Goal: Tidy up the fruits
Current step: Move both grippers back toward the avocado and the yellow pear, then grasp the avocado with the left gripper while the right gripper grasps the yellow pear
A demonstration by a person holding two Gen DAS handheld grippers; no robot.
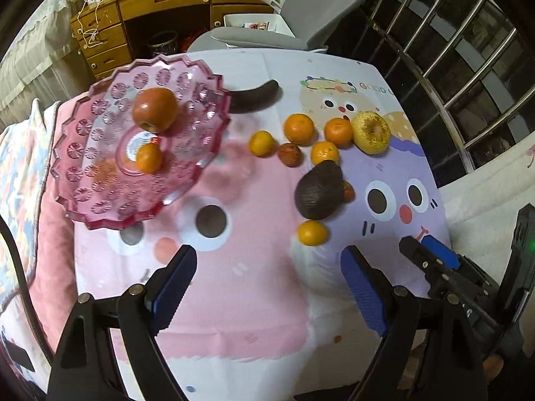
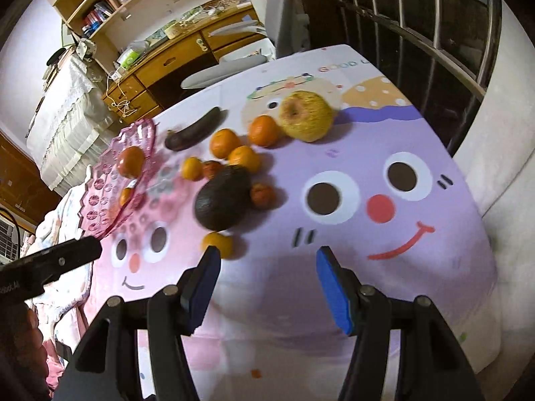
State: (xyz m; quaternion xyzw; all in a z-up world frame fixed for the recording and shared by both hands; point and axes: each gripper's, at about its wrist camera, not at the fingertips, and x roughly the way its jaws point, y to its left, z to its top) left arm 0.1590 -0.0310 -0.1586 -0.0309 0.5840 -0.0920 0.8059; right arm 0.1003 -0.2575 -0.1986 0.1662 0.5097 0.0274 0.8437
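A pink glass fruit plate (image 1: 83,180) (image 2: 100,207) sits at the table's left with a red-orange fruit (image 1: 154,109) (image 2: 131,161) and a small mandarin (image 1: 149,157) in it. On the cloth lie several mandarins, one nearest me (image 1: 312,232) (image 2: 217,243), a dark avocado (image 1: 319,189) (image 2: 223,197), a yellow spotted apple (image 1: 371,132) (image 2: 307,115) and a blackened banana (image 1: 257,96) (image 2: 195,129). My left gripper (image 1: 267,267) stands open over bare cloth, nothing between its fingers. My right gripper (image 2: 267,267) (image 1: 431,250) is open and empty, just short of the nearest mandarin.
The cartoon-face tablecloth (image 1: 254,300) (image 2: 384,167) covers the table. A grey chair (image 1: 301,10) and a wooden desk with drawers (image 1: 110,36) stand behind it. A metal railing (image 1: 468,60) runs along the right. A cushion (image 1: 20,167) lies left of the plate.
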